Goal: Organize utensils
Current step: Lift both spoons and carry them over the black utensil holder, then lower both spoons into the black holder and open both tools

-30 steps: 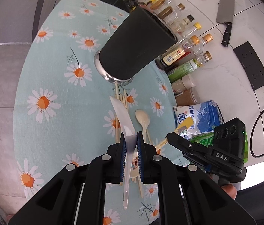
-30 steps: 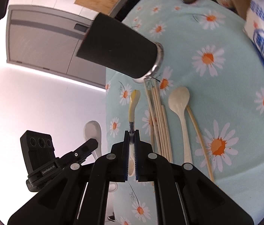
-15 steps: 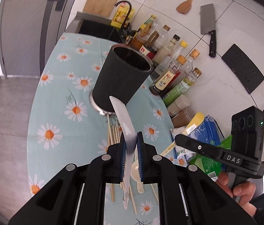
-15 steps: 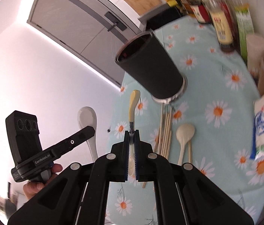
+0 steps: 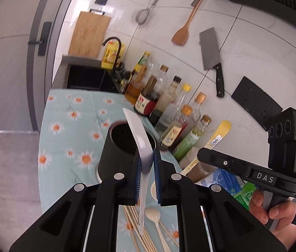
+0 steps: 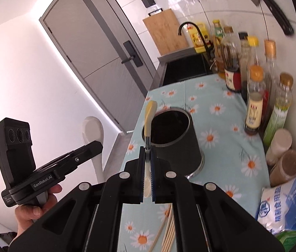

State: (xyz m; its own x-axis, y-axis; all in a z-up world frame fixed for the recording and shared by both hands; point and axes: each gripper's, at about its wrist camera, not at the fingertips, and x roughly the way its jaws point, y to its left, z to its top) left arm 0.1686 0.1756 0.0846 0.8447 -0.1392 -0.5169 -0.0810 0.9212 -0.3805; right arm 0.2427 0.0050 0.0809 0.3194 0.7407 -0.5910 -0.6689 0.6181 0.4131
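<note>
Left wrist view: the left claw (image 5: 147, 175) is clamped by its blue ribbed pads on a white spoon (image 5: 140, 147), a smooth glossy ceramic piece whose flat handle slants toward 11 o'clock across the mouth of the cup (image 5: 118, 150). The cup is a matte black tapered cylinder, upright on a metal base, just beyond the claw at 11 o'clock. Below the claw, on the tabletop (image 5: 63, 147) with its pale blue daisy-print cloth, lie thin wooden chopsticks (image 5: 135, 229) and two beige plastic spoons (image 5: 155, 216). At 3 o'clock a hand (image 5: 274, 208) holds the right claw's black body, with a yellow handle (image 5: 219, 135) sticking out toward 12 o'clock. Glass bottles (image 5: 177, 113) stand in a row at 1 o'clock; a steel cleaver (image 5: 211, 52) and wooden spatula (image 5: 184, 29) hang on the white tiled wall.

Right wrist view: the right claw (image 6: 147, 172) is closed tight on a slim utensil (image 6: 149, 124) with a curved yellow handle and a metal neck, its tip reaching 12 o'clock beside the cup's (image 6: 176, 140) rim. At 9 o'clock a hand (image 6: 33, 205) carries the left claw, the white spoon's (image 6: 92, 130) rounded bowl showing above it. Chopsticks (image 6: 169, 231) lie at 5 o'clock; a blue-and-white bag (image 6: 284, 201) sits at 4 o'clock.
</note>
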